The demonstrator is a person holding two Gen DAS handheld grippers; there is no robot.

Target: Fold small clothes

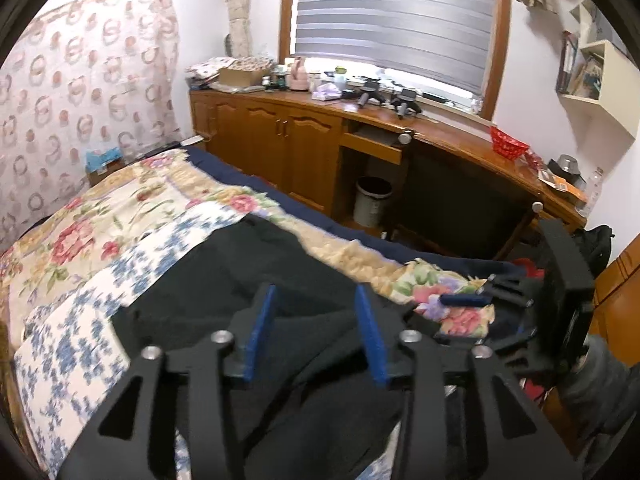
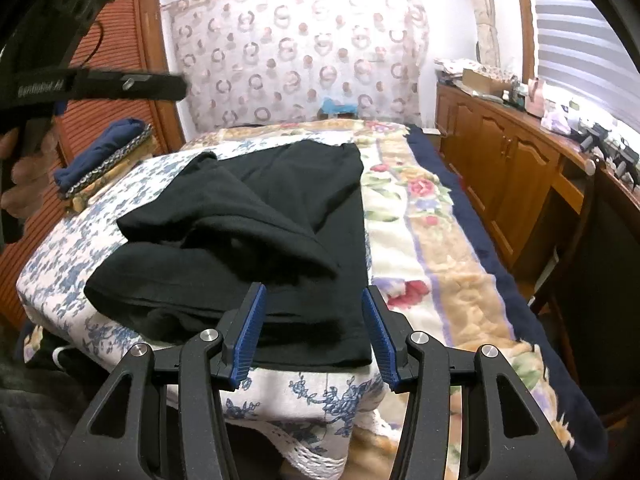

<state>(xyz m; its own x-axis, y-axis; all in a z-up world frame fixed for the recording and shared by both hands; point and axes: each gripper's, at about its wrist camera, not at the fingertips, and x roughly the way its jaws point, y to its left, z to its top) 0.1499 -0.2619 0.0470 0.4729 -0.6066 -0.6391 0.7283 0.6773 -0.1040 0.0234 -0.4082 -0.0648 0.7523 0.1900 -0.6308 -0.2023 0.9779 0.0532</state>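
A black garment (image 2: 256,236) lies partly folded and rumpled on the blue-flowered cloth (image 2: 72,276) on the bed. It also shows in the left wrist view (image 1: 248,280). My right gripper (image 2: 314,320) is open, its blue pads either side of the garment's near edge, holding nothing. My left gripper (image 1: 316,320) is open above the garment, holding nothing. The left gripper's body shows at the top left of the right wrist view (image 2: 100,80); the right gripper shows at the right of the left wrist view (image 1: 532,300).
A stack of folded clothes (image 2: 108,160) sits at the bed's far left. A floral blanket (image 2: 432,240) covers the bed. Wooden cabinets (image 1: 280,140) with a cluttered top run along the right wall. A bin (image 1: 372,200) stands under the desk.
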